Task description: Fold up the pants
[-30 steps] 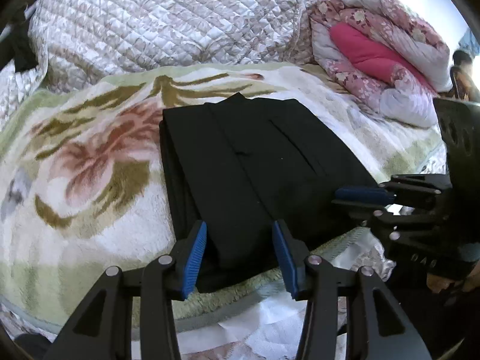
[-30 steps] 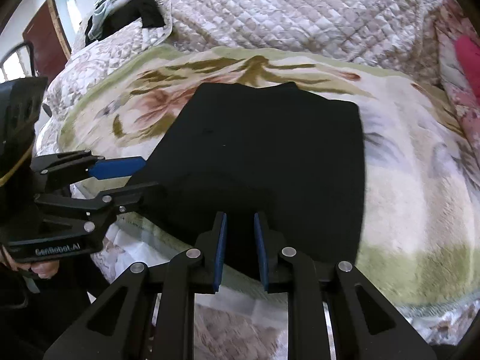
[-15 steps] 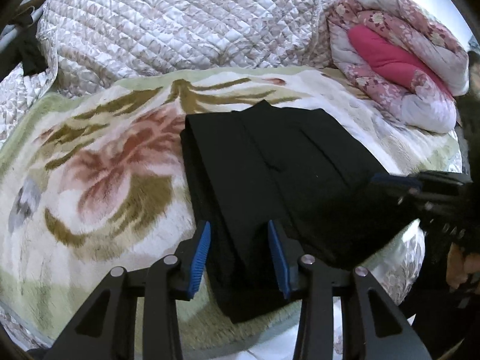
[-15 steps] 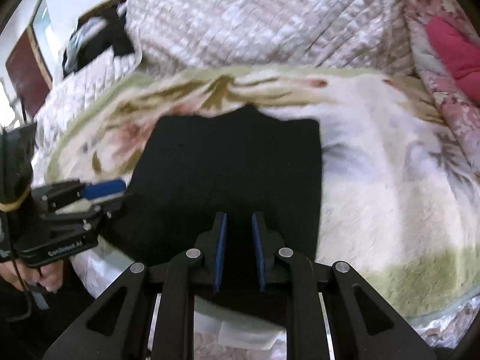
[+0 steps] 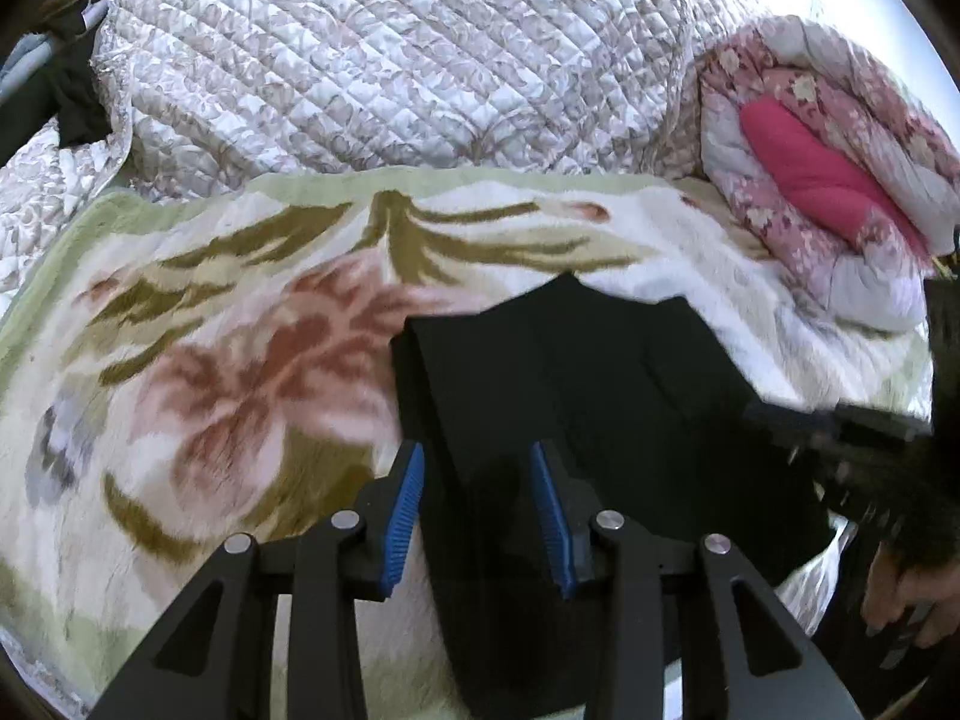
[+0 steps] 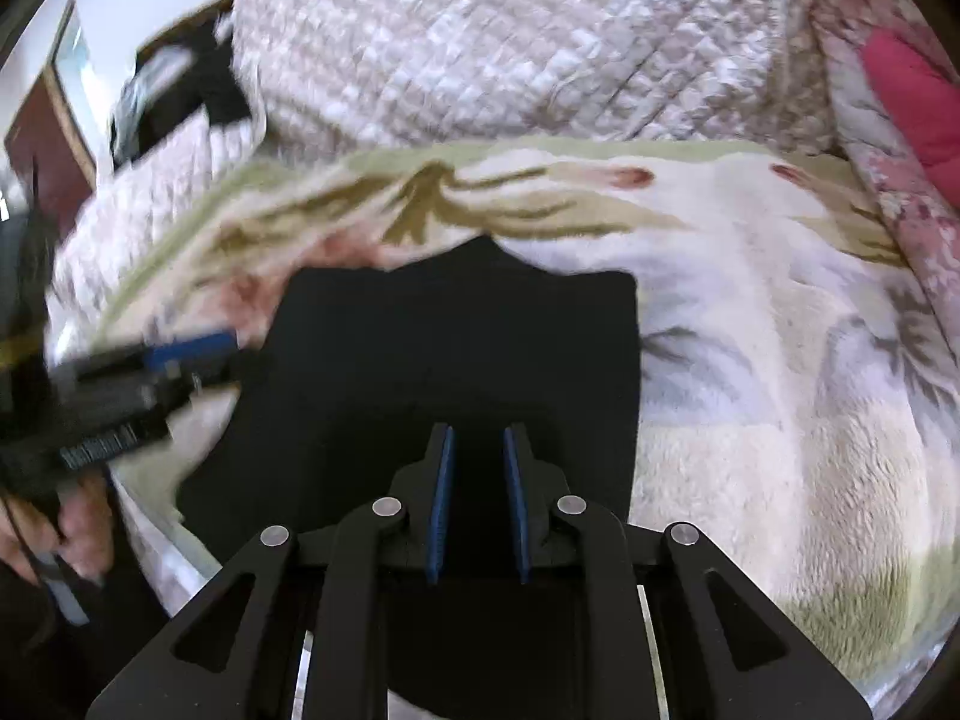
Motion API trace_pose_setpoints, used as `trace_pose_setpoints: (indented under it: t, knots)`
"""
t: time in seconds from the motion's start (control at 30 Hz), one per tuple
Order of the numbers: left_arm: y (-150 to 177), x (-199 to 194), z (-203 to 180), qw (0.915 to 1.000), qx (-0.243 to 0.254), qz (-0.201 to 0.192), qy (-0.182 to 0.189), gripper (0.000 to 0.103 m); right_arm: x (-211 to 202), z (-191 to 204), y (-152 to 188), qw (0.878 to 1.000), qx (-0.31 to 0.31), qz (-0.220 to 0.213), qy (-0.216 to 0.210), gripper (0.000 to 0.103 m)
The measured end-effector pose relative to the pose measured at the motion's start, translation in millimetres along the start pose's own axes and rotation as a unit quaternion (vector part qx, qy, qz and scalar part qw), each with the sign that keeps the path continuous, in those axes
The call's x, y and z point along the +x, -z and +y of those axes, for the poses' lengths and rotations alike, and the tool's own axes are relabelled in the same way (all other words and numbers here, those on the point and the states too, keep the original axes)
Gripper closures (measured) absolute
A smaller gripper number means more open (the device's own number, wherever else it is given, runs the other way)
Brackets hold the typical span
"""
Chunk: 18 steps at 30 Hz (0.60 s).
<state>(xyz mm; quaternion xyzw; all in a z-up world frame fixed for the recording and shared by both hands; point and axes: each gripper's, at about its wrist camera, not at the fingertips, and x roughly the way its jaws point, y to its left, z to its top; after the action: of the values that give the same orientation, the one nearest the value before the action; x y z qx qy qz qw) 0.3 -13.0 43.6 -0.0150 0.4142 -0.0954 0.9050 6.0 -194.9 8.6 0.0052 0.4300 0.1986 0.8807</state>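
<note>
The black pants (image 5: 570, 396) lie folded into a flat rectangle on the floral blanket (image 5: 228, 360); they also show in the right wrist view (image 6: 456, 354). My left gripper (image 5: 477, 468) is open, its blue pads either side of the pants' near left edge, holding nothing. My right gripper (image 6: 478, 450) has its pads close together with a narrow gap, over the near edge of the pants; whether cloth is pinched is not clear. The left gripper also shows blurred at the left in the right wrist view (image 6: 180, 354).
A quilted white bedspread (image 5: 390, 60) is heaped at the back of the bed. A rolled pink floral duvet (image 5: 828, 180) lies at the right. The bed's near edge runs just below the pants. Dark clothes (image 6: 180, 90) hang at the far left.
Both grippers have moved forward over the bed, so the pants sit closer and lower in each view. The left jaws stay open; the right jaws stay nearly closed.
</note>
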Motion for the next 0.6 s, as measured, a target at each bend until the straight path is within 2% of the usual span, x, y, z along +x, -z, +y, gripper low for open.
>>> trace_pose_setpoints:
  t: [0.07, 0.2, 0.3, 0.4, 0.6]
  knots:
    - [-5, 7, -3, 1.0, 0.005, -0.001, 0.005, 0.063, 0, -10, -5, 1.0, 0.024, -0.006, -0.004, 0.087]
    - [-7, 32, -1, 0.9997, 0.007, 0.021, 0.006, 0.061, -1, -18, -18, 0.999, 0.032, -0.014, 0.017, 0.084]
    - [-13, 33, 4, 0.9998, 0.0, 0.016, 0.008, 0.061, -1, -20, -26, 0.999, 0.026, -0.02, 0.02, 0.084]
    - [-21, 31, 6, 0.9999, 0.004, 0.01, -0.007, 0.061, 6, -21, -36, 0.999, 0.018, -0.02, 0.023, 0.084]
    - [-43, 32, 2, 0.9996, 0.02, -0.015, -0.015, 0.061, 32, -36, -51, 0.999, 0.019, -0.001, 0.032, 0.084]
